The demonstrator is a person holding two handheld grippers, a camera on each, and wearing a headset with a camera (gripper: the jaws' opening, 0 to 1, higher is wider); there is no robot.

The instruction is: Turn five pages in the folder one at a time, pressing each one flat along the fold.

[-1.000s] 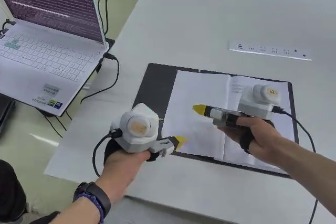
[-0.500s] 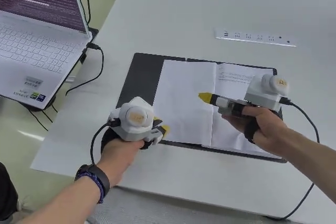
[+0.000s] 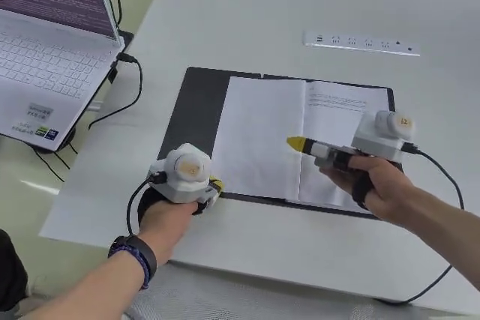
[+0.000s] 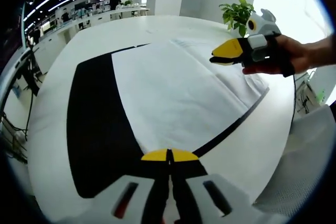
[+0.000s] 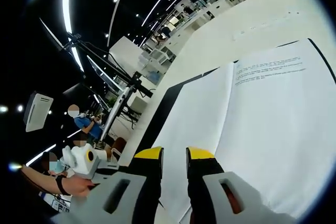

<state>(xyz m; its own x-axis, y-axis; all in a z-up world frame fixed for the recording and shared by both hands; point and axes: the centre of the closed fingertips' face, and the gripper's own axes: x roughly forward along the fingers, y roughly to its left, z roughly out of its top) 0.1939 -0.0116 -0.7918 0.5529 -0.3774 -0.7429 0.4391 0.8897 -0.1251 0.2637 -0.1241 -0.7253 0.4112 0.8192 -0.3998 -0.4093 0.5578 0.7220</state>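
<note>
Two grippers work at the open folder [image 3: 196, 114]: left gripper [image 3: 215, 184], jaws closed and empty, at its near edge; right gripper [image 3: 295, 142], jaws slightly parted and empty, above the fold.

— Where does the head view sit?
— High, looking down on the open folder [image 3: 199, 118]
— And the gripper views?
— Low and close over its pages [image 3: 259, 133], facing across from opposite sides; all three share them

The printed lines [image 3: 341, 99] on the page [image 3: 349, 129] ahead of the right gripper [image 3: 296, 143] are too small to read. The folder [image 3: 196, 110] loses its near corner under the hand [image 3: 379, 185] holding that gripper. Well beyond the left gripper [image 3: 215, 184], the laptop [image 3: 45, 58] is cut off by the head view's edge, and its screen text is unreadable.
</note>
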